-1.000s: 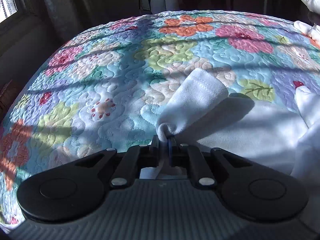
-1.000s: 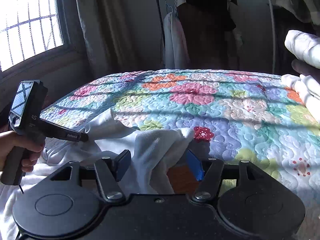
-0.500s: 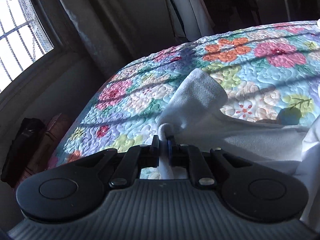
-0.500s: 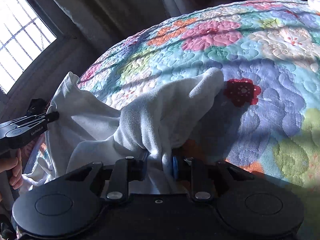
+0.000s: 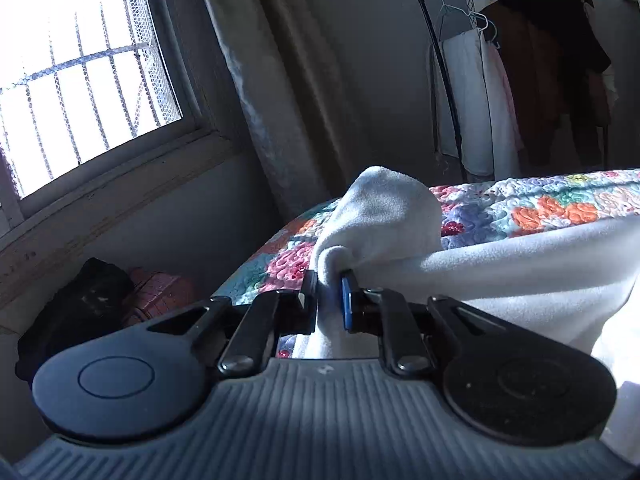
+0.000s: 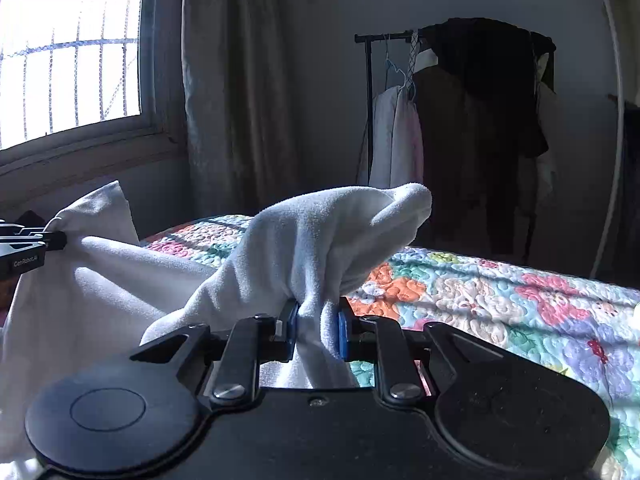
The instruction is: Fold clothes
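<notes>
Nearest you, your left gripper (image 5: 329,296) is clamped on a bunched corner of the white garment (image 5: 500,276), though its jaws have just been easing apart around the fabric. Your right gripper (image 6: 316,326) pinches another bunch of that cloth, its jaws having just been closing. The garment hangs stretched between both, lifted above the floral quilt (image 6: 500,300). Farther off, the window (image 5: 76,80) sits at ten o'clock, the clothes rack (image 6: 460,128) at one o'clock
</notes>
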A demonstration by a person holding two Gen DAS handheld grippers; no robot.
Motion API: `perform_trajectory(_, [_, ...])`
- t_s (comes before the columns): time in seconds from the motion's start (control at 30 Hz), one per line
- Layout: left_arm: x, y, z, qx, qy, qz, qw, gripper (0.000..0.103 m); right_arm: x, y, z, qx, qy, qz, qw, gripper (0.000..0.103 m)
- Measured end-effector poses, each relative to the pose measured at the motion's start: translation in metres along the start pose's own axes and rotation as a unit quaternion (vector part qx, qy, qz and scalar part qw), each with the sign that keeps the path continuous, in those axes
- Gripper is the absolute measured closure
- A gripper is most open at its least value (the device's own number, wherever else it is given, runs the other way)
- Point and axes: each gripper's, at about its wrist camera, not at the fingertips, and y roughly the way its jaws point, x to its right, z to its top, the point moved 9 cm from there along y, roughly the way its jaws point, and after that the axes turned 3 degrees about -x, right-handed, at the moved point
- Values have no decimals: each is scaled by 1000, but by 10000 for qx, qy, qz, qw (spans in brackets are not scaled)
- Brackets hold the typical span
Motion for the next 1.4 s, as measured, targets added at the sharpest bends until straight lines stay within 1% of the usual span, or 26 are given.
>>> perform_trajectory(0.03, [0, 8, -8, -115, 138, 245, 9995, 33, 3, 14, -2, -68, 22, -123, 9999, 79])
perform_trajectory(0.07, [0, 13, -17, -206, 300, 460, 9983, 28, 8, 29, -10, -204, 37, -291, 9994, 77])
perform_trajectory(0.1, [-1, 15, -28, -286, 500, 612, 9965, 28, 11, 45, -22, -537, -6, -408, 9977, 74])
perform_trajectory(0.13, [-3, 15, -40, -371, 607, 549, 9960, 28, 15, 58, -34, -883, -1, -522, 9947, 71])
perform_trajectory(0.2, [-10, 9, -67, -568, 619, 181, 9963, 28, 27, 64, -54, -1319, 221, -666, 9888, 69])
perform_trajectory(0.23, [-16, 3, -82, -688, 522, -72, 9962, 28, 31, 56, -61, -1378, 518, -518, 9877, 67])
perform_trajectory(0.27, [-24, -5, -94, -764, 402, -236, 9960, 28, 35, 48, -67, -1436, 815, -368, 9856, 60])
perform_trajectory(0.3, [-31, -14, -106, -822, 272, -362, 9956, 28, 34, 34, -74, -1492, 1082, -156, 9827, 57])
perform_trajectory(0.37, [-44, -30, -126, -935, 53, -595, 9938, 28, 33, 7, -87, -1600, 1610, 267, 9735, 56])
perform_trajectory(0.4, [-51, -39, -139, -1025, 19, -692, 9923, 28, 25, -11, -95, -1607, 1673, 524, 9713, 55])
perform_trajectory(0.5, [-63, -70, -168, -1213, 165, -792, 9893, 28, 11, -54, -106, -1630, 1759, 942, 9662, 48])
perform_trajectory(0.57, [-61, -101, -189, -1529, 454, -1327, 9782, 28, 7, -81, -111, -1649, 1858, 1168, 9616, 48])
perform_trajectory(0.6, [-60, -120, -196, -1622, 583, -1623, 9716, 28, 3, -96, -113, -1682, 1776, 1307, 9608, 48])
perform_trajectory(0.67, [-56, -159, -202, -1589, 868, -1913, 9647, 28, -9, -124, -119, -1799, 1376, 1575, 9612, 48])
perform_trajectory(0.73, [-53, -201, -206, -1526, 1236, -1980, 9603, 28, -26, -160, -131, -1967, 714, 1851, 9602, 48])
perform_trajectory(0.8, [-53, -235, -208, -1531, 1411, -2083, 9557, 28, -36, -192, -143, -2155, 372, 1915, 9568, 48])
perform_trajectory(0.83, [-54, -249, -208, -1578, 1411, -2136, 9537, 28, -41, -207, -150, -2248, 201, 1946, 9546, 48])
perform_trajectory(0.93, [-58, -276, -212, -1785, 1174, -2399, 9470, 28, -46, -253, -160, -2419, 247, 2103, 9469, 48])
perform_trajectory(1.0, [-56, -288, -224, -2073, 901, -2740, 9348, 28, -50, -281, -166, -2538, 363, 2257, 9399, 47])
perform_trajectory(1.03, [-54, -293, -232, -2214, 815, -2937, 9263, 31, -53, -293, -170, -2662, 434, 2358, 9336, 45])
perform_trajectory(1.07, [-48, -299, -245, -2378, 801, -3189, 9140, 31, -61, -305, -182, -2938, 476, 2612, 9183, 39])
perform_trajectory(1.1, [-42, -301, -256, -2491, 833, -3297, 9068, 33, -69, -316, -193, -3210, 518, 2862, 9013, 36])
perform_trajectory(1.2, [-29, -305, -284, -2756, 949, -3409, 8938, 39, -80, -327, -226, -3451, 754, 2917, 8889, 35])
perform_trajectory(1.27, [-27, -310, -291, -2784, 981, -3484, 8897, 40, -83, -333, -243, -3733, 1194, 2944, 8716, 35])
perform_trajectory(1.37, [-35, -319, -288, -2595, 1093, -3523, 8925, 40, -85, -347, -259, -4020, 1823, 3073, 8431, 36])
perform_trajectory(1.4, [-38, -319, -285, -2536, 1141, -3452, 8964, 40, -84, -359, -258, -4006, 1815, 3041, 8450, 36])
